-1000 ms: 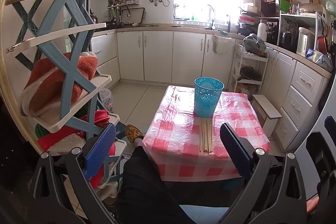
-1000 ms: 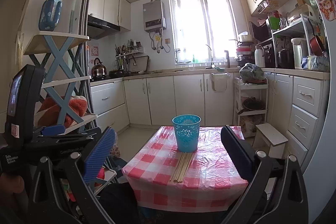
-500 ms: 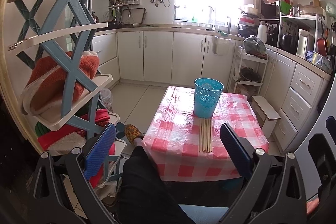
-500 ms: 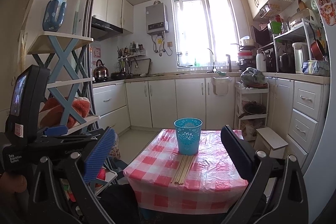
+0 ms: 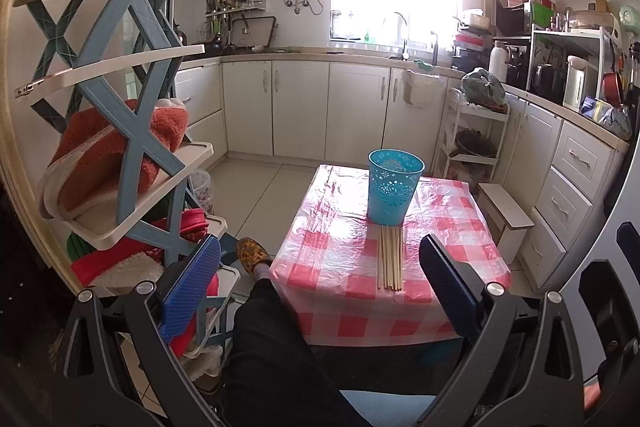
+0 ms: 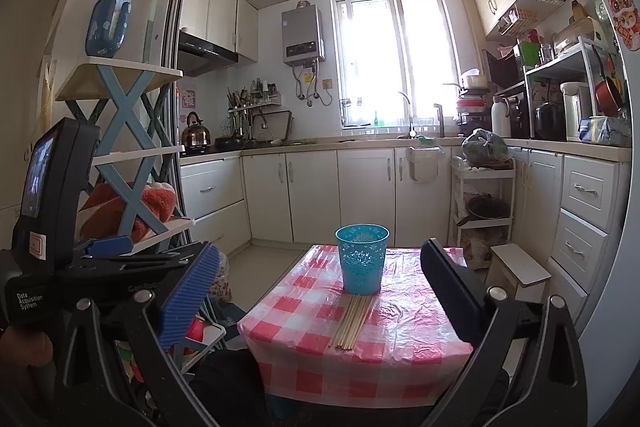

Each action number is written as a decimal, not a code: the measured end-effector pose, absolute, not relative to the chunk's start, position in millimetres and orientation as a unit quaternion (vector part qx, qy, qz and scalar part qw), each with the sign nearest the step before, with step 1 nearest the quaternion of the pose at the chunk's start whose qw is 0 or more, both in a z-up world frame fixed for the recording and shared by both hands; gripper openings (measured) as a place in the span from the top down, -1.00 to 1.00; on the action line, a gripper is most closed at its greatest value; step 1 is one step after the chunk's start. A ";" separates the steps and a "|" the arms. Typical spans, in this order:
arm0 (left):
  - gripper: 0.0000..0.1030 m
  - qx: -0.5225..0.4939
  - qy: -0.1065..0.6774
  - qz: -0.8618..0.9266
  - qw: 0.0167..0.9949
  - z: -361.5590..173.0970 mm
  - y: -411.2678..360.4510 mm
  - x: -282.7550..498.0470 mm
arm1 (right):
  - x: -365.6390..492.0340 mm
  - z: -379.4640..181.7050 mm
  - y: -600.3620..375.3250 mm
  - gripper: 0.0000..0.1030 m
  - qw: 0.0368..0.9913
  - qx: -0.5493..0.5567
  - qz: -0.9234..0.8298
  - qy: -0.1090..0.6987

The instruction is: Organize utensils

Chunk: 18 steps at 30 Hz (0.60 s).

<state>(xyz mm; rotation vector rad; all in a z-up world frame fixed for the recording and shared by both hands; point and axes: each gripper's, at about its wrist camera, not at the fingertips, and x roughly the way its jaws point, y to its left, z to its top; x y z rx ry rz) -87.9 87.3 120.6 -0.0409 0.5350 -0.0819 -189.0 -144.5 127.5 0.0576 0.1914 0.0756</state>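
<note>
A bundle of wooden chopsticks (image 5: 390, 258) lies flat on a small table with a red-and-white checked cloth (image 5: 332, 259). Just behind the sticks stands an upright blue perforated plastic cup (image 5: 394, 193). The right wrist view shows the same chopsticks (image 6: 354, 321) and cup (image 6: 362, 258) from a lower angle. My left gripper (image 5: 320, 285) is open and held back from the table's near edge, nothing between its fingers. My right gripper (image 6: 320, 291) is open too, short of the table. The left gripper's body (image 6: 60, 227) shows at the left of the right wrist view.
A blue-and-cream shelf rack (image 5: 132, 131) holding orange cloth and slippers stands close on the left. A person's dark-trousered leg (image 5: 272, 339) lies below the table's near edge. White cabinets, a wire trolley (image 5: 472, 135) and a small stool (image 5: 506, 213) line the back and right.
Both cameras have tilted up slightly, so the table sits a little lower in view. Both grippers stay open; the chopsticks and cup have not moved.
</note>
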 end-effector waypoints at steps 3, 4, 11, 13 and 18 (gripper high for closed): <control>-0.85 -0.019 0.267 -0.042 0.963 121.2 85.0 -87.5 | -187.1 127.1 -146.2 -0.88 0.994 0.035 0.037 0.097; -0.85 -0.019 0.269 -0.040 0.962 123.9 75.0 -87.8 | -186.3 126.7 -146.6 -0.88 0.994 0.034 0.038 0.098; -0.85 -0.020 0.284 -0.034 0.958 126.5 39.4 -83.5 | -181.1 123.7 -147.6 -0.88 0.993 0.032 0.037 0.104; -0.85 -0.023 0.288 -0.032 0.957 123.7 31.4 -81.5 | -178.7 122.8 -148.2 -0.88 0.993 0.036 0.037 0.104; -0.85 -0.022 0.298 -0.030 0.954 116.7 11.2 -75.8 | -166.2 116.4 -148.5 -0.88 0.992 0.035 0.036 0.118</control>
